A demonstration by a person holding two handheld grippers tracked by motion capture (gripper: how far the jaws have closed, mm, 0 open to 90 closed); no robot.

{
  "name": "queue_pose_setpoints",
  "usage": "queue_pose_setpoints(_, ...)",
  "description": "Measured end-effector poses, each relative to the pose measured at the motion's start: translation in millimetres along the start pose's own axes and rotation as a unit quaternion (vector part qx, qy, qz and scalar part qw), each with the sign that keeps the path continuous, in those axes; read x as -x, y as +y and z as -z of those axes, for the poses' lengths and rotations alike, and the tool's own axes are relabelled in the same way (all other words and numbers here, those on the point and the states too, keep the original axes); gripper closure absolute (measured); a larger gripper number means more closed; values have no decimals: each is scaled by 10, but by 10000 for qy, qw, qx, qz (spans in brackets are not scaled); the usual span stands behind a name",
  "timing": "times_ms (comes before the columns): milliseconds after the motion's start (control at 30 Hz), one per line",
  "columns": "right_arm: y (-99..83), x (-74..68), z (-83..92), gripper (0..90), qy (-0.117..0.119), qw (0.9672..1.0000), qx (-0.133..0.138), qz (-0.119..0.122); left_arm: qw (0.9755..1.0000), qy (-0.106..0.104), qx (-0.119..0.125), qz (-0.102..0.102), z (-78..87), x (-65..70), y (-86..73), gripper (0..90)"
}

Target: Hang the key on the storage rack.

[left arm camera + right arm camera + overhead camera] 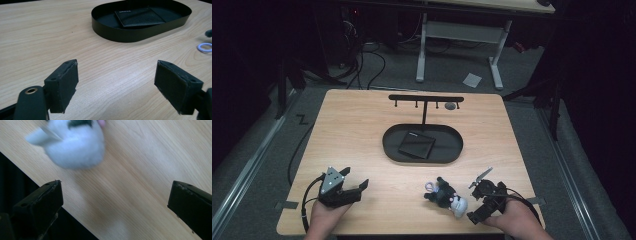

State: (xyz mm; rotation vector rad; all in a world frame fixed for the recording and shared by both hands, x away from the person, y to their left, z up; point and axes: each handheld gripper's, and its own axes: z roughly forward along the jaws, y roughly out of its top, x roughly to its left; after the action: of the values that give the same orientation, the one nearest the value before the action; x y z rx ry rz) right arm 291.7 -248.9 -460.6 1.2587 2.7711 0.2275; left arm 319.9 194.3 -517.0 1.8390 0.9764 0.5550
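- The small plush toy (447,196), dark green-black in the body with a white fluffy head, lies on the light wooden counter (362,135) near its front edge, right of centre, with a pale ring at its upper left.
- The right hand-held gripper (475,200) sits just to the right of the plush toy, near the counter's front right corner; its jaws stand wide apart with nothing between them, and the right gripper view shows the toy's white head (75,145) blurred just ahead of the jaws, clear of both pads.
- The left hand-held gripper (354,181) rests low over the front left of the counter, its jaws wide and empty over bare wood, well apart from the toy.
- A black oval metal tray (394,150) lies mid-counter holding a flat black wallet (416,145); a black T-shaped hook stand (426,99) rises from the tray's far side.
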Motion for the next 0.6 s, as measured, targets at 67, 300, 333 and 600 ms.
queue_pose_setpoints(67,93,-55,-16,0,73,10000,42,45,10000,7,-3,13,2,-3,1,181)
queue_pose_setpoints(300,325,-206,-164,13,307,9991,3,279,10000,3,-53,-22,-3,-14,-5,174)
queue_pose_setpoints(333,350,-219,-185,21,288,9991,-1,323,10000,-6,-56,-12,-1,-15,-7,174)
queue_pose_setpoints(600,532,-272,-322,157,357,9980,-140,505,10000,-53,-84,-6,9,-19,-6,174)
